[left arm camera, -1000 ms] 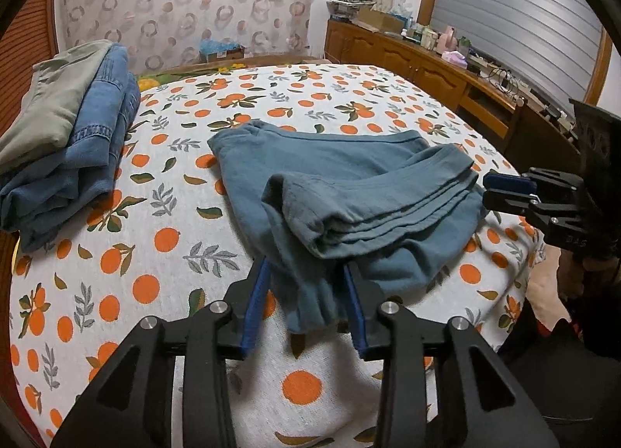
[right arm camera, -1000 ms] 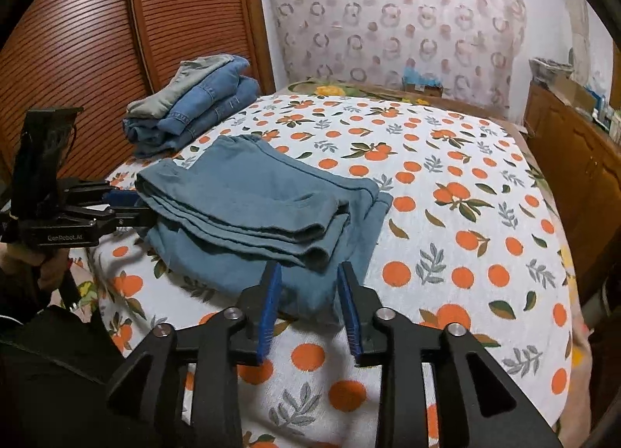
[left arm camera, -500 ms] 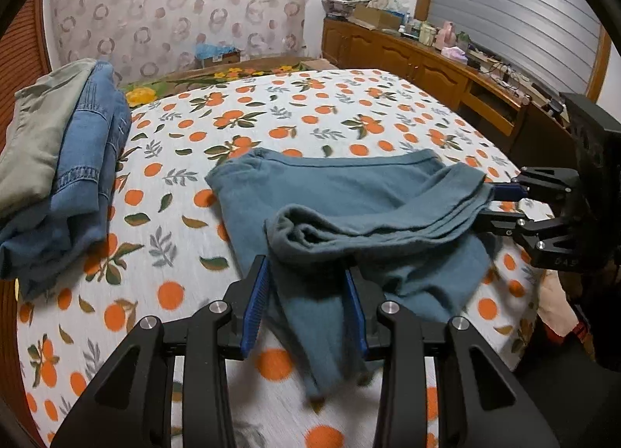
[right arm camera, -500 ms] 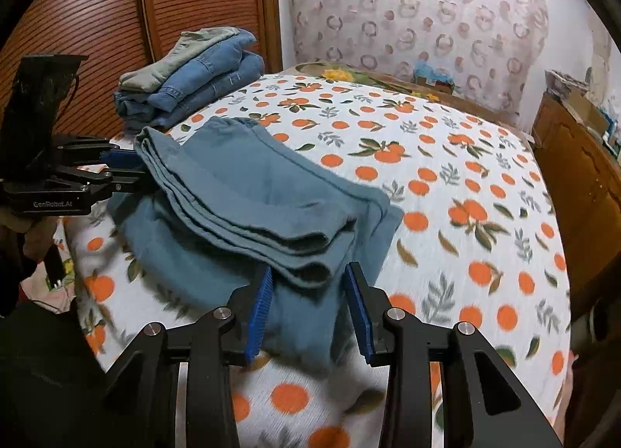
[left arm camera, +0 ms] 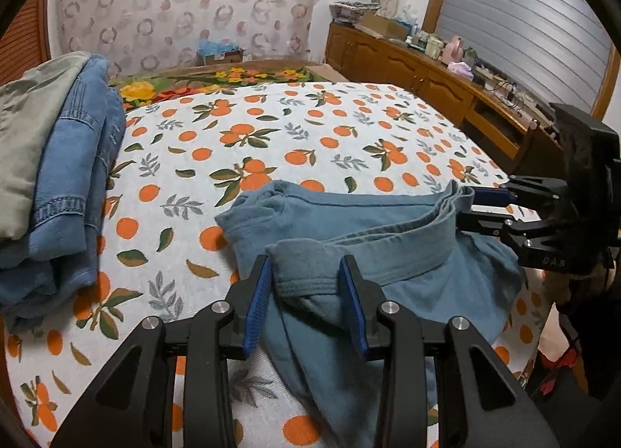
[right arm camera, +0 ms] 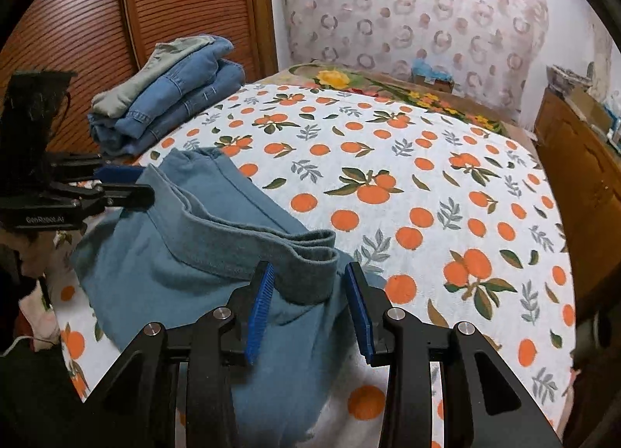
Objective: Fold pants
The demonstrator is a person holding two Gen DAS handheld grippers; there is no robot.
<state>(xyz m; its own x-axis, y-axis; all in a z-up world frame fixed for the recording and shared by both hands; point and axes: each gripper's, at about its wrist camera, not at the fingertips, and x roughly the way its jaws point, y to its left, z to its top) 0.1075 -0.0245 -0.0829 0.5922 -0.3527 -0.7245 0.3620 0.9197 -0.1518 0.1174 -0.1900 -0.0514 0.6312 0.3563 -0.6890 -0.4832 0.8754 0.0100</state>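
Teal-blue pants [left arm camera: 388,254] lie folded on the orange-print bed sheet [left arm camera: 271,137] near the front edge; they also show in the right wrist view [right arm camera: 202,254]. My left gripper [left arm camera: 306,273] is open, with its jaws on either side of one end of the folded band. My right gripper [right arm camera: 308,281] is open around the other end of the band. Each gripper shows in the other's view, the right [left arm camera: 500,207] and the left [right arm camera: 116,184]. Part of the pants hangs over the bed edge.
A stack of folded jeans and a grey-green garment [left arm camera: 50,176] sits at the bed's left side, also in the right wrist view [right arm camera: 170,91]. A wooden cabinet with clutter [left arm camera: 446,75] runs along the right. A slatted wooden door [right arm camera: 116,21] stands behind the stack.
Both grippers have moved forward and lower, so the ends of the folded band now sit between their open jaws. The pants have bunched slightly toward the bed.
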